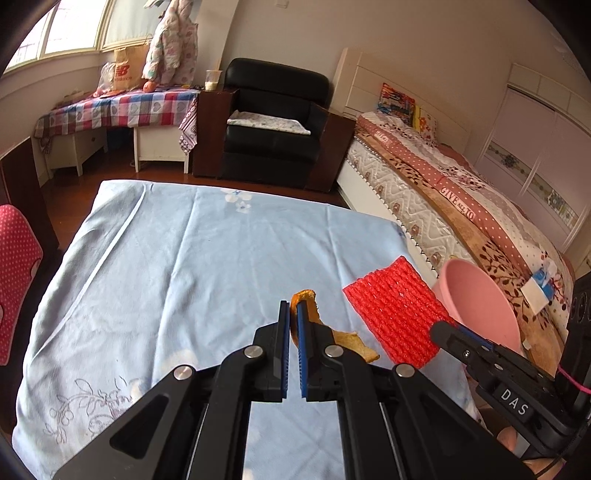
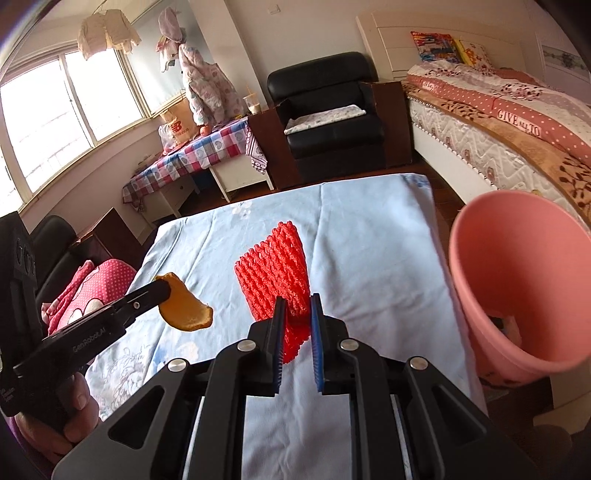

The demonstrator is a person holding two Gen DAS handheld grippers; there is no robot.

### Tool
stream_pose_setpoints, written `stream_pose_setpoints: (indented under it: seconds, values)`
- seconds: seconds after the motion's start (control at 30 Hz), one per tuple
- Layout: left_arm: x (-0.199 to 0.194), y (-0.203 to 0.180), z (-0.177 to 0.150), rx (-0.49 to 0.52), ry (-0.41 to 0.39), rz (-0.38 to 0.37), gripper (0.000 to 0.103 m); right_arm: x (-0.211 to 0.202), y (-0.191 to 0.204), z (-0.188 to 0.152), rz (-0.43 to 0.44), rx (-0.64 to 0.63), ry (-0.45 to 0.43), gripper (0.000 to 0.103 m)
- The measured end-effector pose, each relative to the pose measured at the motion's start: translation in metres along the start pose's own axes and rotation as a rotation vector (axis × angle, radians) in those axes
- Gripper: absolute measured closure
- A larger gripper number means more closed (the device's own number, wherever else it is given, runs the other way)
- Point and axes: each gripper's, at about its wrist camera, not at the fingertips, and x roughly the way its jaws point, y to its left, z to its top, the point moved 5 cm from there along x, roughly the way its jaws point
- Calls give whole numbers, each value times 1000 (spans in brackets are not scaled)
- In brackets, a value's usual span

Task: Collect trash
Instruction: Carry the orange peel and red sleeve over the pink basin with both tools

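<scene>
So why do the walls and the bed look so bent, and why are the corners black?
Left wrist view: the wide lens bows the bed and wardrobe, darkens the corners, and the window is washed out by daylight. Right wrist view: same bulge, the window glares white, and the pink bucket close by looks oversized but sharp.

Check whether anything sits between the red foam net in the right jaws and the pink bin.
Nothing visible does. The right gripper holds the red foam net lifted over the blue tablecloth, and the pink bin stands open past the cloth's right edge. The left gripper, with the orange peel, is on the far side.
</scene>
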Motion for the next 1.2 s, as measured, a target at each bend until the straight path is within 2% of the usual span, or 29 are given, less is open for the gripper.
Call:
stream_pose_setpoints:
  seconds: [0.5,1.2]
  values:
    - [-6,-47,-20,84,19,-6,100,-42,-26,-16,-35,40,-48,90]
    - [7,-92,-32,168,47,-36,100,-70,-65,-16,-102,104,-112,90]
